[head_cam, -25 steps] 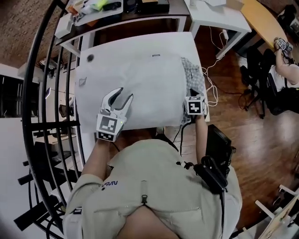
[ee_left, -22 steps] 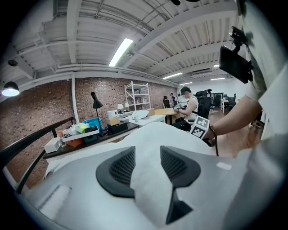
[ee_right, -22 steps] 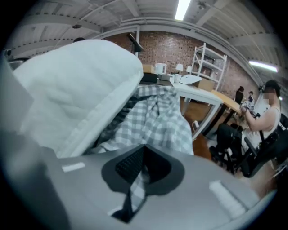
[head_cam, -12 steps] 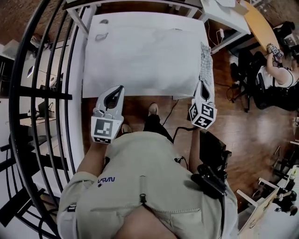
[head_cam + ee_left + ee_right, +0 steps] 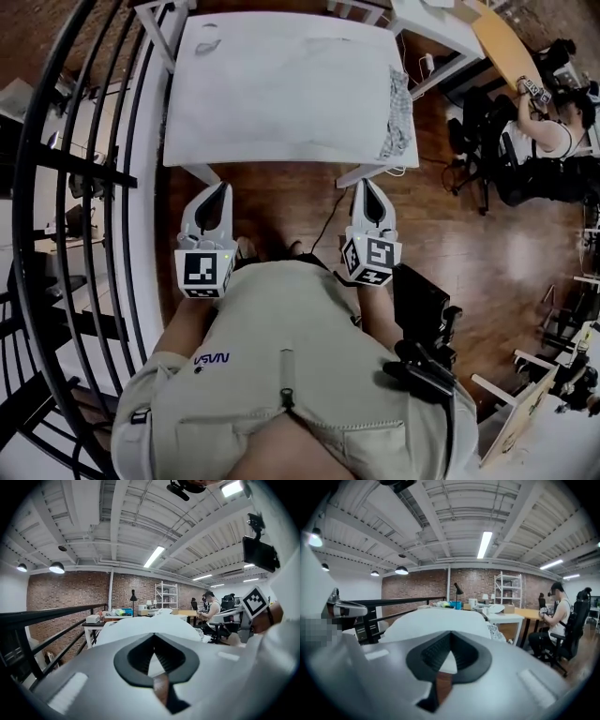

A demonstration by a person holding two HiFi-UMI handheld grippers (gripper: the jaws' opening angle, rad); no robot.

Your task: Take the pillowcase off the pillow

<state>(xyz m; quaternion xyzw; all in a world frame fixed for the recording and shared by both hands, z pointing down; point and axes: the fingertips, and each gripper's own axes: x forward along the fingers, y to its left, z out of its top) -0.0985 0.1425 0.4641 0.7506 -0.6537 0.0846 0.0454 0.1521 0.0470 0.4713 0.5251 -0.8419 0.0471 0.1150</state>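
A white pillow (image 5: 281,89) lies bare on the white table (image 5: 174,156) at the top of the head view. The checked pillowcase (image 5: 399,117) is bunched along the table's right edge, partly hanging over it. My left gripper (image 5: 219,189) and right gripper (image 5: 366,186) are both held over the wooden floor, short of the table's front edge. Both are shut with nothing in them. In the left gripper view the shut jaws (image 5: 153,637) point at the pillow (image 5: 140,624). The right gripper view shows the pillow (image 5: 433,620) and the pillowcase (image 5: 497,633) beyond the closed tips (image 5: 450,634).
A black railing (image 5: 94,169) runs down the left side. Another white table (image 5: 441,23) and a wooden desk (image 5: 506,47) stand at the back right. A person (image 5: 548,131) sits on a chair at the right. Cables (image 5: 417,164) trail on the floor by the table's right leg.
Both grippers have drawn back from the table to over the floor. The left jaws were open one second ago and are now shut. The right gripper has left the checked cloth.
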